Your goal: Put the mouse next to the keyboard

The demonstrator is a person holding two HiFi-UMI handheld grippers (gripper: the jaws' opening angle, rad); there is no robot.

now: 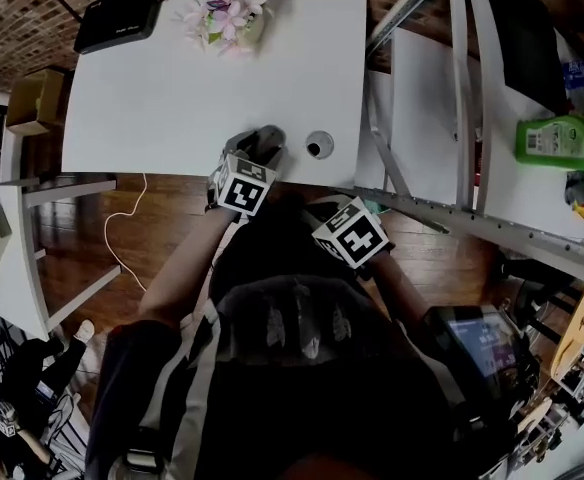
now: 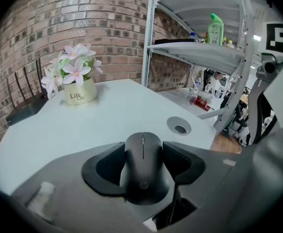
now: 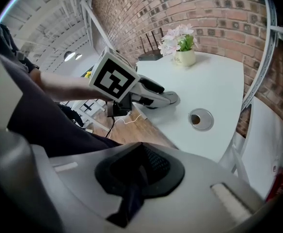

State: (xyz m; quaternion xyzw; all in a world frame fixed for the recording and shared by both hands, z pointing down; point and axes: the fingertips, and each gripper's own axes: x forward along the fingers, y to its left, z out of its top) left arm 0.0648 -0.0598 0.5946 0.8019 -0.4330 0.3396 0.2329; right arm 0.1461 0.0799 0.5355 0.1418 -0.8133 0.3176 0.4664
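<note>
Going off the cable hole [image 1: 319, 145] in the table [image 1: 172, 98]: mouse [image 2: 142, 166] just left by the near edge, flower pot [image 1: 230, 18] way behind, router [image 1: 118, 18] back-left, shelf rack [image 1: 460, 78] right.

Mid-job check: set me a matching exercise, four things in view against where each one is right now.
Things:
1. mouse
2. flower pot
3. router
4. green bottle

Places:
A. far left corner of the table
B. on the shelf unit beside the table
C. between the left gripper's jaws
D. far edge of the table, right of the router

Pairs: 1-C, 2-D, 3-A, 4-B
</note>
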